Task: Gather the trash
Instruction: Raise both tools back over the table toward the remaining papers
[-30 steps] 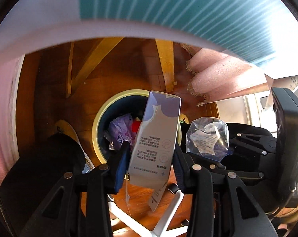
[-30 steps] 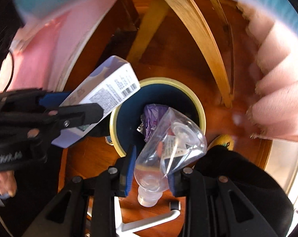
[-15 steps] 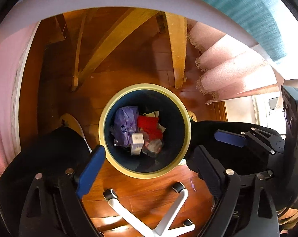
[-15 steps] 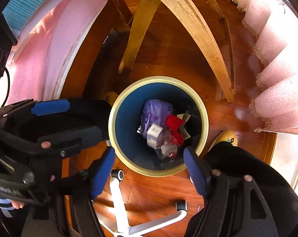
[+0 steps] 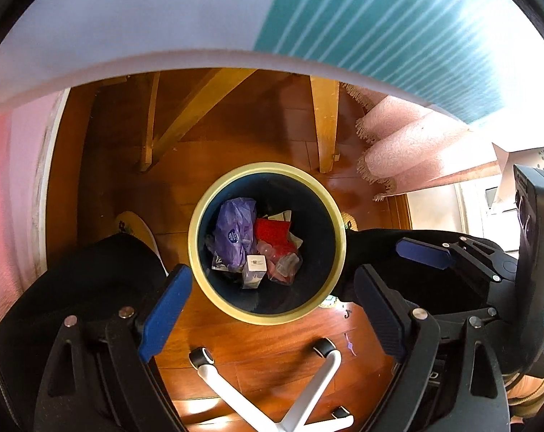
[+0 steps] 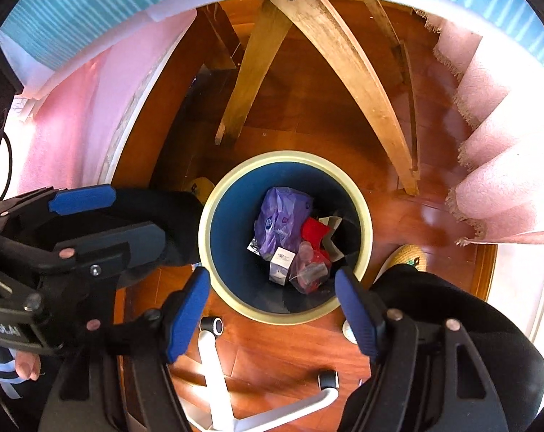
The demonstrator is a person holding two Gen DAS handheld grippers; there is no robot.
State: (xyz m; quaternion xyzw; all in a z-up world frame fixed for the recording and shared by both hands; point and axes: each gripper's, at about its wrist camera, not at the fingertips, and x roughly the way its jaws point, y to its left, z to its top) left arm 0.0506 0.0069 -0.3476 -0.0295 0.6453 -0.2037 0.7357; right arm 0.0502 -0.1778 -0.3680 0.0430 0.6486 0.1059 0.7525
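Observation:
A round bin (image 5: 199, 216) (image 6: 214, 216) with a cream rim and dark blue inside stands on the wooden floor below both grippers. In it lie a purple bag (image 5: 234, 234) (image 6: 277, 225), red wrapping (image 5: 272, 232) (image 6: 313, 230), a small carton (image 5: 254, 270) (image 6: 281, 264) and a clear plastic bag (image 5: 284, 268) (image 6: 308, 273). My left gripper (image 5: 272, 293) hangs open above the bin's near rim, nothing between its blue pads. My right gripper (image 6: 272, 289) is open too, empty, over the same rim. Each gripper shows in the other's view, the left gripper (image 6: 91, 216) and the right gripper (image 5: 426, 262).
A table edge with a teal striped cloth (image 5: 380, 18) overhangs the far side. Wooden legs (image 5: 324, 122) (image 6: 344, 64) stand behind the bin. Pink fringed cloth (image 5: 408, 151) hangs at the right. A white chair base with castors (image 5: 308, 388) lies near. Dark trouser legs and slippers (image 5: 135, 226) flank the bin.
Both grippers opened. The carton left the left gripper and the clear plastic bag left the right; both now lie in the bin.

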